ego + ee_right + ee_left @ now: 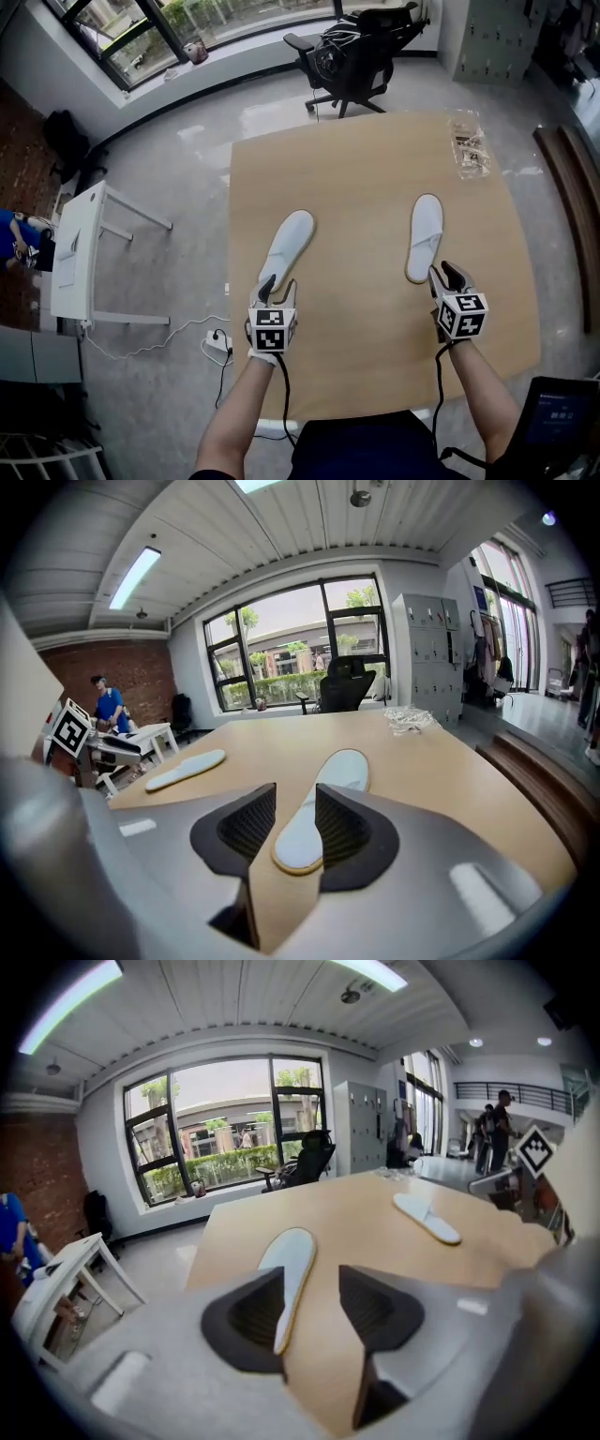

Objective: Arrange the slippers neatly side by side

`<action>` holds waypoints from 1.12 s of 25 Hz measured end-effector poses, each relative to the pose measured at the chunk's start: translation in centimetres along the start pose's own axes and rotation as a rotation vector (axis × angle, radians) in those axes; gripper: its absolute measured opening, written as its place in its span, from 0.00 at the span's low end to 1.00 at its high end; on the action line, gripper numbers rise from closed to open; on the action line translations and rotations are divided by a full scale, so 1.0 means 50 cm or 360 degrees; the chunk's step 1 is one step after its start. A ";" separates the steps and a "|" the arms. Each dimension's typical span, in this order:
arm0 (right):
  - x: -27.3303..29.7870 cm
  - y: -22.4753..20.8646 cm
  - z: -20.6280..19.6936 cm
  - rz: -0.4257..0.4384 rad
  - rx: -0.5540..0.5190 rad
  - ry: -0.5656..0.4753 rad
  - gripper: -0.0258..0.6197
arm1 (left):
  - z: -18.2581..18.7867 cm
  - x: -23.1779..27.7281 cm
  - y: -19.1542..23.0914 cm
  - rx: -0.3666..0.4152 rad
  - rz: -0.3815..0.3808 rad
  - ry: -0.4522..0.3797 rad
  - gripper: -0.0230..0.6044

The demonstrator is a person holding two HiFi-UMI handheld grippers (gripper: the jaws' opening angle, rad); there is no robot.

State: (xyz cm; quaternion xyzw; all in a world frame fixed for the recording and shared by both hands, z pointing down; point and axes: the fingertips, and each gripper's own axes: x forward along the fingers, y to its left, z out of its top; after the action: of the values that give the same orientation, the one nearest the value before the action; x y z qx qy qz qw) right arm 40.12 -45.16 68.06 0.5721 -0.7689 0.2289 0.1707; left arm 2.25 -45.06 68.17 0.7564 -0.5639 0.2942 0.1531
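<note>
Two white slippers lie soles-up and apart on the wooden table (375,169). The left slipper (289,246) slants slightly, while the right slipper (425,236) points almost straight away. My left gripper (277,285) hovers at the left slipper's heel; in the left gripper view its jaws (311,1283) stand open, with the heel (284,1321) lying by the left pad. My right gripper (447,275) sits just behind and right of the other heel. In the right gripper view its open jaws (295,794) frame that heel (300,841); the pads do not press it.
A crumpled clear plastic wrapper (469,142) lies at the table's far right corner. A black office chair (356,56) stands beyond the far edge. A small white table (80,248) and a power strip (217,344) are on the floor at left. A dark bench (572,206) runs along the right.
</note>
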 end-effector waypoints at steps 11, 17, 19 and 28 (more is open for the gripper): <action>0.190 -0.091 -0.002 -0.0201 -0.0154 0.0249 0.25 | -0.037 0.181 0.098 0.0059 -0.0040 0.0355 0.33; 0.244 -0.116 -0.047 -0.0183 -0.0376 0.0401 0.26 | -0.074 0.218 0.093 0.0031 -0.0083 0.0480 0.33; 0.253 -0.101 -0.067 -0.0128 -0.0421 0.0449 0.26 | -0.082 0.220 0.086 -0.0052 -0.0089 0.0494 0.33; 0.245 -0.054 -0.092 -0.0004 -0.0529 0.0460 0.25 | -0.098 0.200 0.081 -0.0349 -0.0005 0.0428 0.28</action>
State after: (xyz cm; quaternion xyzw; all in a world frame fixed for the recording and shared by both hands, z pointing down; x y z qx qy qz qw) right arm 39.19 -53.09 78.75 0.4983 -0.7628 0.1784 0.3714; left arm -0.98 -51.24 77.75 0.6898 -0.5659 0.3291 0.3092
